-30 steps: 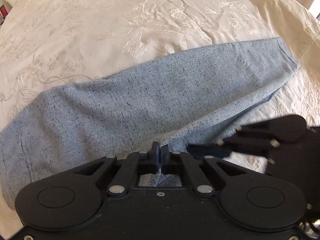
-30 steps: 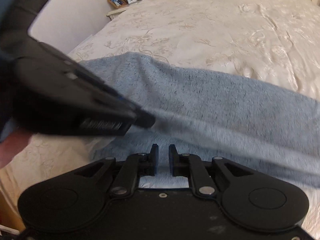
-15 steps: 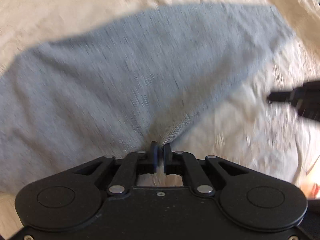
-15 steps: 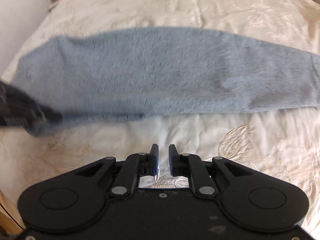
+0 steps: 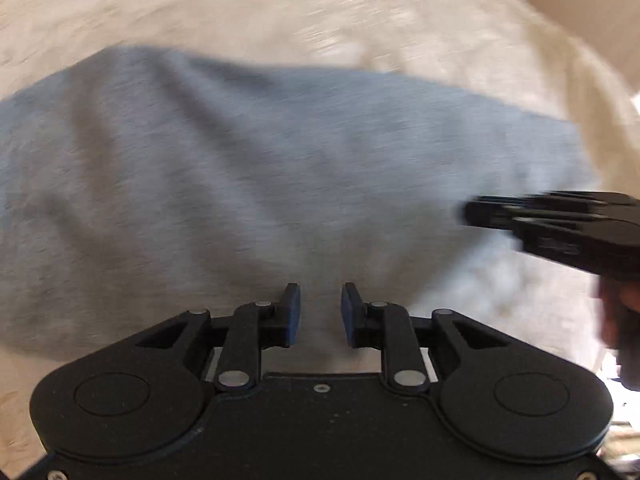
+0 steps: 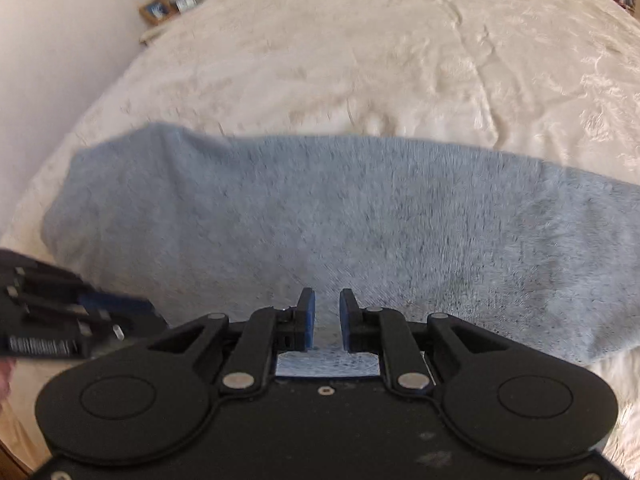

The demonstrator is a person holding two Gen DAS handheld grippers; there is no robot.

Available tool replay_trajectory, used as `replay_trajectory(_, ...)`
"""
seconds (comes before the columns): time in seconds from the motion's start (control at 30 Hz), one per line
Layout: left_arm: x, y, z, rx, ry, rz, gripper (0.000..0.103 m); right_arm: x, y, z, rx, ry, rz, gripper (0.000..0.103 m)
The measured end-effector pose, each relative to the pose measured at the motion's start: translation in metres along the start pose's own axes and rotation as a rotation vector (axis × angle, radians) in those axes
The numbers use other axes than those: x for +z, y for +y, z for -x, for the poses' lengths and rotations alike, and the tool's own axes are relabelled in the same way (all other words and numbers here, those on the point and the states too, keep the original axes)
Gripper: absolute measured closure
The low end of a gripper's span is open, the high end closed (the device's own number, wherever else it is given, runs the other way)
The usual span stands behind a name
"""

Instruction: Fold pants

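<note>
The pants [image 6: 340, 216] lay as one long blue-grey band across the cream bedspread [image 6: 400, 48], running from nine o'clock to three o'clock in my right wrist view, flat apart from a few soft ridges. I judged the lengthwise fold, one leg over the other, to be done, since only a single leg-width strip showed; motion blur kept me from checking the edges. What I reckoned was left was bringing one end over the other, perhaps twice.

My left gripper [image 5: 320, 314] hung over the near edge of the cloth at six o'clock, its jaws opening, nothing pinched between the pads. My right gripper [image 6: 327, 318] sat low over the fabric too, jaws parting slightly, cloth beneath them but not clamped.

A nightstand [image 6: 168, 12] with a lamp stood beyond the bed at eleven o'clock.
</note>
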State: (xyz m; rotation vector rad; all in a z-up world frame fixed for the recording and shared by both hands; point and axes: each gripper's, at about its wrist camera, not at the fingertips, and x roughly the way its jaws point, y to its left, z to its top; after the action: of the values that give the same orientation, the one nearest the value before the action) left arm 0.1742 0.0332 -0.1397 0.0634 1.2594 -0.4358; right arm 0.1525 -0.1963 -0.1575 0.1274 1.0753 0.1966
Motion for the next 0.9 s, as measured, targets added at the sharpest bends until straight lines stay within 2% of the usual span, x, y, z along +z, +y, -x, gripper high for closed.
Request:
replay_trajectory(0.03, -0.003, 0.008, -0.008, 0.073, 0.025, 0.001, 0.075, -0.002, -0.005, -0.008, -0.029, 0.015, 0.002, 0.088)
replay_trajectory(0.07, -0.008, 0.016, -0.011, 0.104, 0.027, -0.001, 0.077, -0.005, -0.014, -0.014, -0.076, 0.031, 0.002, 0.09)
replay_trajectory(0.1, -0.011, 0.026, -0.01, 0.091, 0.031, 0.012, 0.081, -0.01, -0.026, -0.017, -0.118, 0.037, -0.007, 0.102)
replay_trajectory(0.17, -0.014, 0.043, 0.003, 0.064, 0.038, 0.077, 0.085, -0.012, -0.052, -0.015, -0.156, 0.036, -0.062, 0.103)
replay_trajectory(0.23, -0.008, 0.045, 0.03, 0.057, -0.041, 0.06, 0.087, -0.003, -0.064, -0.008, -0.231, 0.036, -0.099, 0.095)
replay_trajectory(0.27, -0.003, 0.043, 0.041, 0.056, -0.084, 0.036, 0.082, 0.004, -0.067, -0.001, -0.242, 0.003, -0.101, 0.089)
replay_trajectory(0.3, 0.005, 0.042, 0.051, 0.067, -0.127, 0.012, 0.072, 0.01, -0.067, 0.004, -0.226, -0.033, -0.097, 0.089)
replay_trajectory(0.33, 0.015, 0.042, 0.054, 0.085, -0.152, 0.0, 0.068, 0.018, -0.066, 0.008, -0.193, -0.065, -0.097, 0.088)
replay_trajectory(0.47, 0.06, 0.056, 0.037, 0.134, -0.205, 0.053, 0.067, 0.056, -0.051, -0.007, -0.092, -0.12, -0.107, 0.086)
replay_trajectory(0.57, 0.087, 0.076, 0.016, 0.198, -0.215, 0.105, 0.067, 0.077, -0.031, -0.029, -0.048, -0.14, -0.051, 0.086)
replay_trajectory(0.63, 0.1, 0.091, 0.0, 0.229, -0.204, 0.162, 0.067, 0.086, -0.02, -0.044, -0.042, -0.14, -0.018, 0.086)
replay_trajectory(0.7, 0.105, 0.106, -0.015, 0.271, -0.157, 0.221, 0.061, 0.099, -0.017, -0.065, -0.068, -0.112, -0.003, 0.086)
replay_trajectory(0.77, 0.104, 0.121, -0.024, 0.262, -0.142, 0.263, 0.06, 0.107, -0.021, -0.085, -0.086, -0.088, -0.011, 0.087)
replay_trajectory(0.83, 0.105, 0.124, -0.024, 0.253, -0.147, 0.273, 0.06, 0.11, -0.026, -0.096, -0.09, -0.09, -0.012, 0.09)
replay_trajectory(0.9, 0.102, 0.118, -0.018, 0.28, -0.154, 0.262, 0.061, 0.113, -0.027, -0.095, -0.095, -0.106, -0.001, 0.088)
